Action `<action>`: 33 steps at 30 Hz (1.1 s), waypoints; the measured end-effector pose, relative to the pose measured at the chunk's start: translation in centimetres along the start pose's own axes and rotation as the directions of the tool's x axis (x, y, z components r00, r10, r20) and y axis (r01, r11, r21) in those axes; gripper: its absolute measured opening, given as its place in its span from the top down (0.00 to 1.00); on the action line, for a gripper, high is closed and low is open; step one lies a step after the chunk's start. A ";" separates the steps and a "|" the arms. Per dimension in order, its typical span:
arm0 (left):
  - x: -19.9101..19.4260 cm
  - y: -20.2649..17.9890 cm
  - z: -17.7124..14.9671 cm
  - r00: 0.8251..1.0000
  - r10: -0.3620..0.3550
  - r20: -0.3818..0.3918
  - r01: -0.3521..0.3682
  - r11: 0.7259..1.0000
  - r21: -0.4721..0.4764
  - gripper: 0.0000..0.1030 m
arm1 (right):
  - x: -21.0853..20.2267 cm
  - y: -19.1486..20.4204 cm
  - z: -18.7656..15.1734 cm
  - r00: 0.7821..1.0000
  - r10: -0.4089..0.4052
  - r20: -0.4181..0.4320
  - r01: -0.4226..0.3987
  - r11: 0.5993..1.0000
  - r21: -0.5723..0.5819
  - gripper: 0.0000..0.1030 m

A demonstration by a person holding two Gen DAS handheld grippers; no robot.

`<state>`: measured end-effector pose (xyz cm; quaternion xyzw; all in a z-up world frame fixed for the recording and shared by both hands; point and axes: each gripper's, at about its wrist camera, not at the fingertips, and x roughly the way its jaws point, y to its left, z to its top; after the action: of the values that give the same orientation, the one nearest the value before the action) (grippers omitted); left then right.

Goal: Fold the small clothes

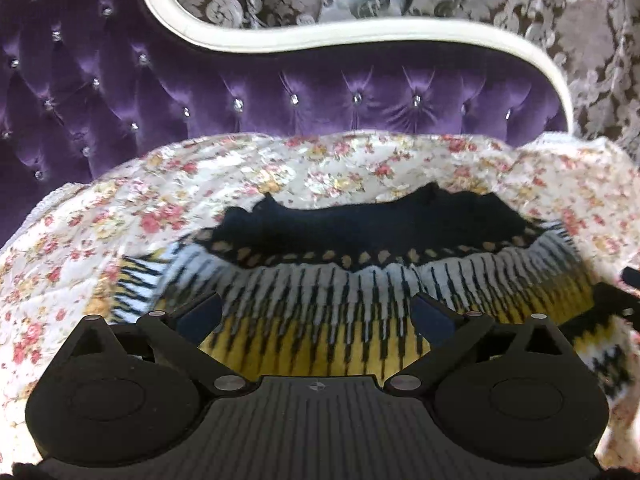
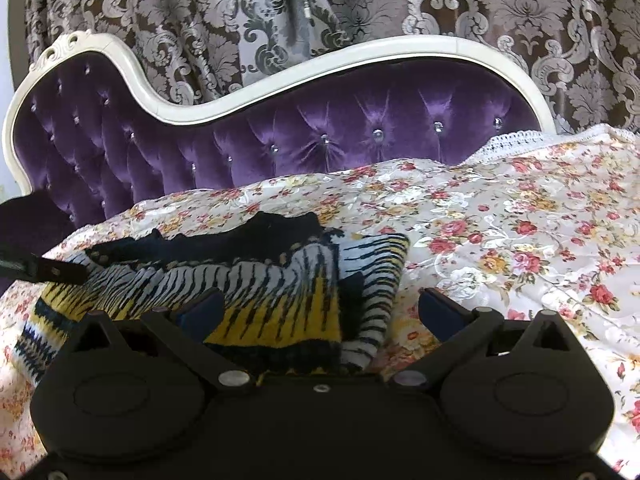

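A small knitted sweater (image 1: 320,280) with black top, white and yellow jagged stripes lies on the floral bedspread (image 1: 120,208). My left gripper (image 1: 316,312) is open, its fingers spread just above the sweater's yellow band, holding nothing. In the right wrist view the sweater (image 2: 256,280) lies left of centre with one sleeve (image 2: 376,280) folded toward the right. My right gripper (image 2: 320,312) is open over the sweater's right edge and sleeve, empty. The left gripper's finger (image 2: 52,270) shows at the left edge of the right wrist view.
A purple tufted headboard (image 1: 280,92) with a white frame stands behind the bed, also in the right wrist view (image 2: 320,136). Patterned damask curtains (image 2: 360,4) hang behind it. Bare floral bedspread (image 2: 500,224) stretches to the right of the sweater.
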<state>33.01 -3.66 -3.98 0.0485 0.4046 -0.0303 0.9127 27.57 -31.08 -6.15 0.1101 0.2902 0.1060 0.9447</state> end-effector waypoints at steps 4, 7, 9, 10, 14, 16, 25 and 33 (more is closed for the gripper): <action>2.8 -1.3 -0.5 0.998 0.060 -0.034 -0.058 0.997 0.047 0.01 | -0.1 -0.5 0.2 1.000 0.012 0.002 -0.012 0.999 0.032 0.00; 4.3 -1.5 -1.3 0.997 0.063 -0.052 -0.061 0.997 0.044 0.00 | 0.0 -0.9 0.2 0.999 0.031 -0.007 -0.031 0.998 0.059 0.00; 4.4 -0.8 -1.6 0.998 0.039 -0.053 -0.040 0.999 -0.021 0.00 | 0.1 -1.6 0.1 0.998 0.056 -0.015 -0.054 0.992 0.110 0.01; 4.5 -0.4 -1.8 0.998 0.022 -0.053 -0.025 0.999 -0.049 0.00 | 0.3 -2.2 0.1 0.997 0.075 -0.021 -0.071 0.986 0.151 0.00; 4.4 -0.2 -2.4 1.000 0.001 -0.030 -0.002 1.000 -0.031 0.00 | 1.4 -4.7 -0.6 0.977 0.207 -0.054 -0.174 0.915 0.364 0.00; 4.4 -0.4 -2.6 1.000 0.010 -0.023 -0.010 1.000 -0.026 0.00 | 2.1 -5.8 -1.3 0.959 0.275 -0.064 -0.215 0.857 0.468 0.00; 4.7 -0.4 -2.5 1.000 0.010 -0.028 -0.011 0.999 -0.035 0.00 | 2.9 -6.2 -1.4 0.916 0.400 -0.035 -0.323 0.785 0.528 0.00; 4.7 -0.3 -2.5 1.000 0.009 -0.029 -0.010 0.999 -0.038 0.00 | 6.1 -6.2 0.0 0.871 0.490 -0.037 -0.379 0.719 0.583 0.00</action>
<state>34.33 -3.79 -9.12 0.0335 0.4180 -0.0175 0.9077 33.30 -35.42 -11.04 0.4356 0.3621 0.2459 0.7866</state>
